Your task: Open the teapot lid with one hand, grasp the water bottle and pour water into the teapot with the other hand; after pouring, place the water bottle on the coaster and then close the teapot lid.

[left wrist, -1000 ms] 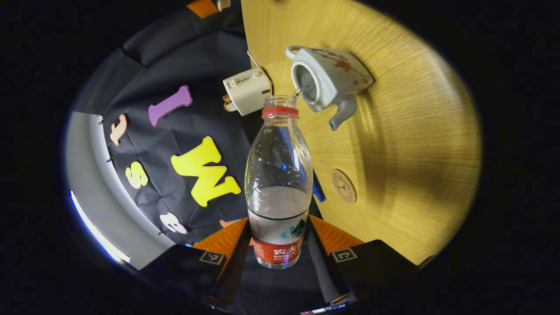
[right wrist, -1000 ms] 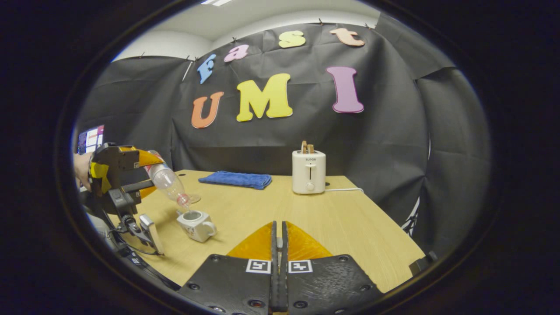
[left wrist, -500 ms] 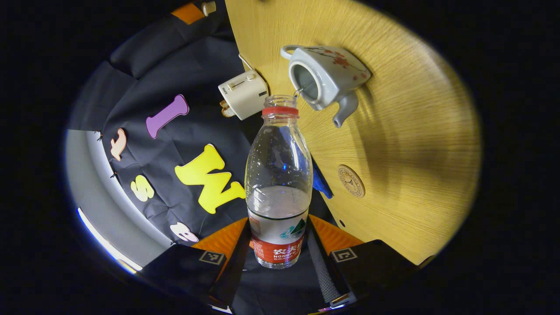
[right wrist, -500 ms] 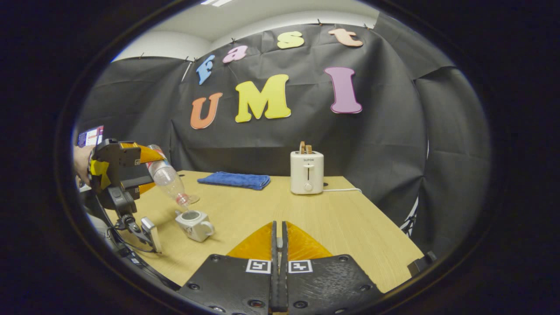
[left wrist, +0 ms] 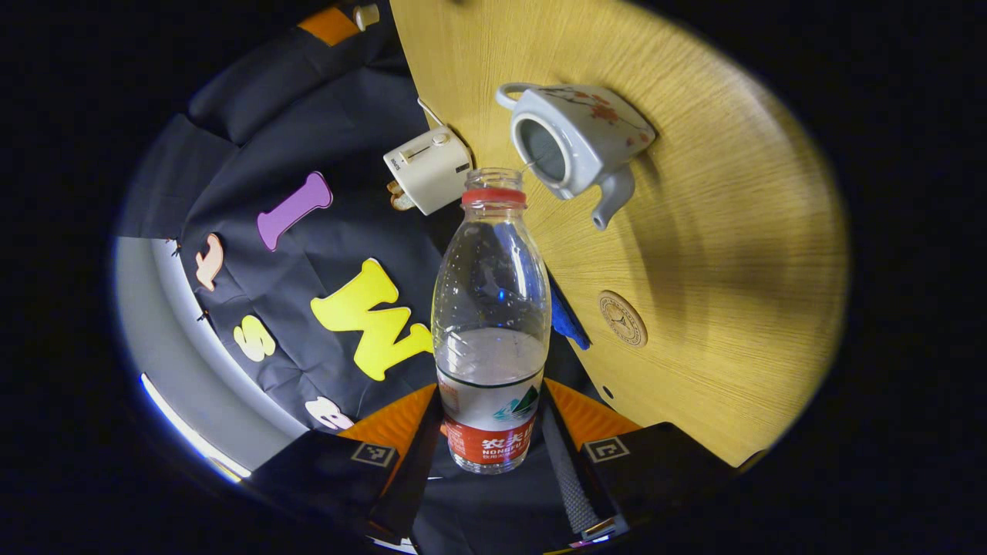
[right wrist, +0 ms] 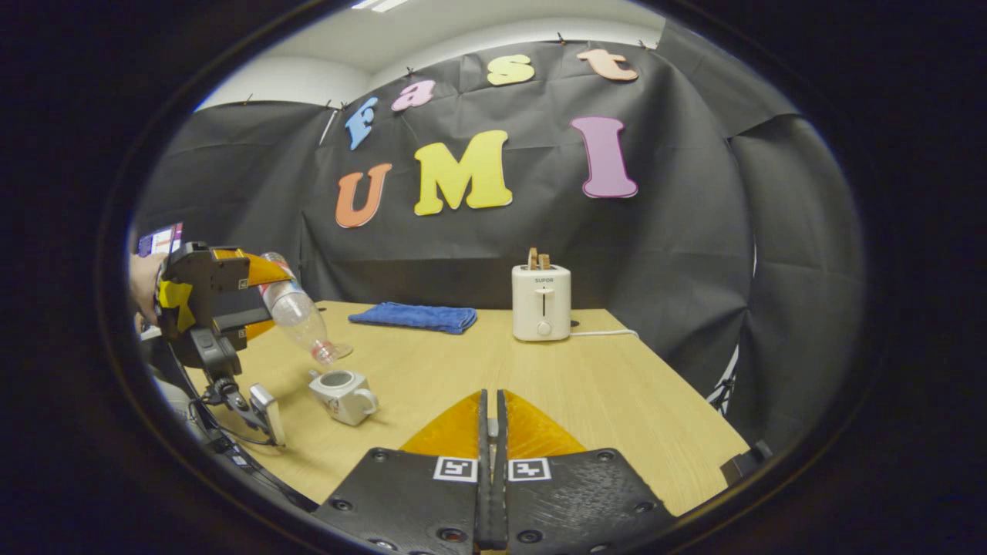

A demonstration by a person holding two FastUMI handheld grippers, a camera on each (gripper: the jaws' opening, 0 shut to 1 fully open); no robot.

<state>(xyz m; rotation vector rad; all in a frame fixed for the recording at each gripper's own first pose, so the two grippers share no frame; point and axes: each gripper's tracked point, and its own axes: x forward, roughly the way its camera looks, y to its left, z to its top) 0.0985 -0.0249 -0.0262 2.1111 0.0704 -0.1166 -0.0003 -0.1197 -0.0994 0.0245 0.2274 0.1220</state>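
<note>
Wood-grain desk (right wrist: 617, 385) carries everything, with a white toaster (right wrist: 542, 302) toward its far edge and a blue towel (right wrist: 420, 316) at about nine o'clock of the toaster in the right gripper view. In that view the teapot (right wrist: 343, 395) sits at about eight o'clock of the toaster, lid off and mouth open. In the left gripper view the water bottle (left wrist: 491, 324) is clamped low on its body by the left gripper (left wrist: 491, 451), tipped with its uncapped neck just short of the teapot mouth at about one o'clock. A round coaster (left wrist: 623, 317) lies bare at about three o'clock of the bottle. The right gripper (right wrist: 490, 432) has its jaws pressed together; whether the lid is pinched there I cannot tell.

Risks, as I judge them: the neck hangs beside the rim, not squarely over it, so a thin stream could miss and wet the desk. Gripped so low, the smooth bottle could slip or pivot while being righted.

Writing: I leave the bottle label and the toaster's small mark unread, since neither should be read off.
</note>
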